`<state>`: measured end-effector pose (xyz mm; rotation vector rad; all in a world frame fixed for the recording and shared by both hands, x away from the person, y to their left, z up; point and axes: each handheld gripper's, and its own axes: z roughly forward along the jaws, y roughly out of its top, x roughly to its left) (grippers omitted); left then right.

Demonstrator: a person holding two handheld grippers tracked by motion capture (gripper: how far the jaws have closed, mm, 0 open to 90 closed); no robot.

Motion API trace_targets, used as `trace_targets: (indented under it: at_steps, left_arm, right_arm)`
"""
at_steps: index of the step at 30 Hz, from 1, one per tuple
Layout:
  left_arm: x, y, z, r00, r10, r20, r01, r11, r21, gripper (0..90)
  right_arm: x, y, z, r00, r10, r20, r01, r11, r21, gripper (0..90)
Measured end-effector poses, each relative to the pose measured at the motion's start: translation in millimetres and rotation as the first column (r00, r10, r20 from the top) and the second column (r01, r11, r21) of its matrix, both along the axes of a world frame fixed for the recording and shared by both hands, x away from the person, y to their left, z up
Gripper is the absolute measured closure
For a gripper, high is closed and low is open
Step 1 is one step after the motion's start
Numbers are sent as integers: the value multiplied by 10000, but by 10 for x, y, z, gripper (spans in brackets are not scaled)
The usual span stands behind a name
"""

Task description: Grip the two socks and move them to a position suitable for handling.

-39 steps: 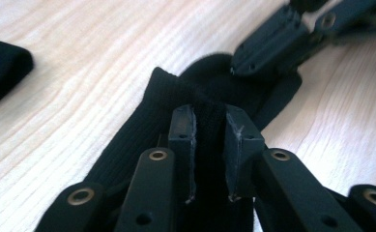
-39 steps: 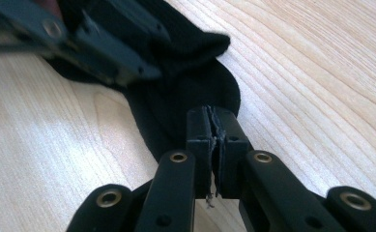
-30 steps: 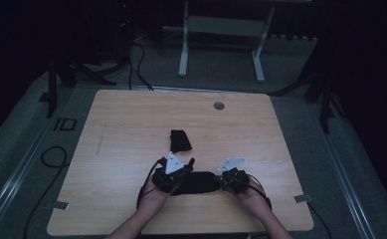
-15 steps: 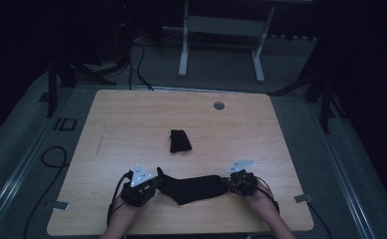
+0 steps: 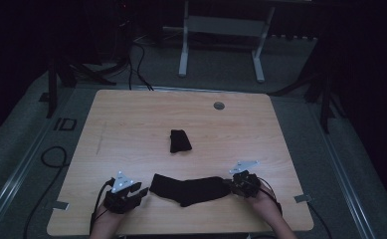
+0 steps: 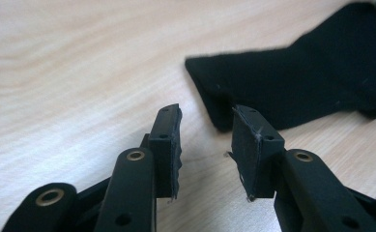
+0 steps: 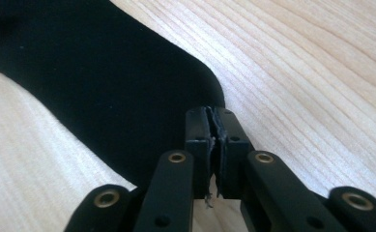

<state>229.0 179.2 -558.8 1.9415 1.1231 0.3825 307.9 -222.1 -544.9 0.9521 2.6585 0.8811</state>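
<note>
A long black sock [image 5: 191, 189] [image 6: 311, 82] [image 7: 103, 82] lies stretched flat near the table's front edge. My left gripper [image 5: 142, 191] [image 6: 205, 130] sits just left of the sock's left end; its jaws have just been opening and stand apart with nothing between them. My right gripper [image 5: 229, 183] [image 7: 213, 130] is at the sock's right end. Its jaws have just been opening a little, but the pads are still nearly together on the sock's edge. A second black sock, folded small [image 5: 180, 141], rests at the table's middle.
The wooden table [image 5: 131, 119] has a round grommet [image 5: 219, 105] near its far edge and tape tabs [image 5: 59, 204] at the front corners. A white table frame [image 5: 221, 30] and cables [image 5: 136, 55] are on the floor beyond.
The left gripper travelled left from beside the right one, drawing the bunched sock out straight, then opened and came off its end. The right gripper stayed put.
</note>
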Motion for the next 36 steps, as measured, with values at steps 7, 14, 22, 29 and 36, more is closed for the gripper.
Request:
trace_targets:
  at_steps: [7,14,22,29,36]
  left_arm:
    - [99,-251,189,9890,-1015,1071,955,9936,601,812]
    - [322,-524,35,9836,-1651,721,1550,9795,1285,900]
    - [414,-552,-114,9844,-1756,80,1723,9730,1537,900]
    - [329,-657,-117,9749,-2228,38,2199,9645,1466,900]
    - [267,-690,-139,9679,-2515,29,2499,9627,1037,899]
  right_arm:
    - [-63,37,339,9938,-109,1103,42,9981,607,807]
    - [-86,237,170,9969,507,605,-514,9986,97,897]
    - [-17,125,-33,9994,84,333,-77,9997,-216,898]
    - [-49,1,-38,9992,-170,357,176,9997,-185,898]
    - [-185,-202,-48,9992,-346,195,344,9993,117,897]
